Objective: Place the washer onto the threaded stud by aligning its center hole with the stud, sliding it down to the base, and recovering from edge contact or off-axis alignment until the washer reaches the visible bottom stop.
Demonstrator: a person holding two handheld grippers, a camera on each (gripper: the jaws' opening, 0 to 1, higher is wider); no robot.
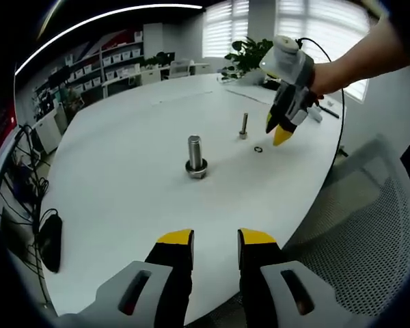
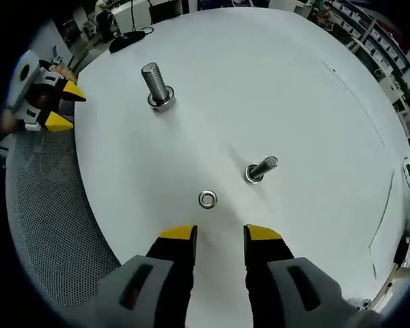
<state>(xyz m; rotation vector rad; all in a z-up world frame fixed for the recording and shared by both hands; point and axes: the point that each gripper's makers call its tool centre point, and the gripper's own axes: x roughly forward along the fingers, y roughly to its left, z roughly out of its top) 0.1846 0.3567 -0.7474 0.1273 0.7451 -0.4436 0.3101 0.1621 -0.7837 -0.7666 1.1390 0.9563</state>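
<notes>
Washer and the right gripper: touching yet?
Apart. In the right gripper view, bare white table shows between the washer and the right gripper, whose jaws stand open just short of it.

Washer (image 1: 258, 149) right of centre in left gripper view: too small to make out hole.
Small stud (image 1: 244, 126) thread: too small to tell there.
Shelving (image 1: 116, 65) upper left: contents blurred.
Mesh chair (image 2: 51, 225) lower left of right gripper view: cut by frame edge.
Left gripper (image 2: 68, 106) far left: body partly cut off.
</notes>
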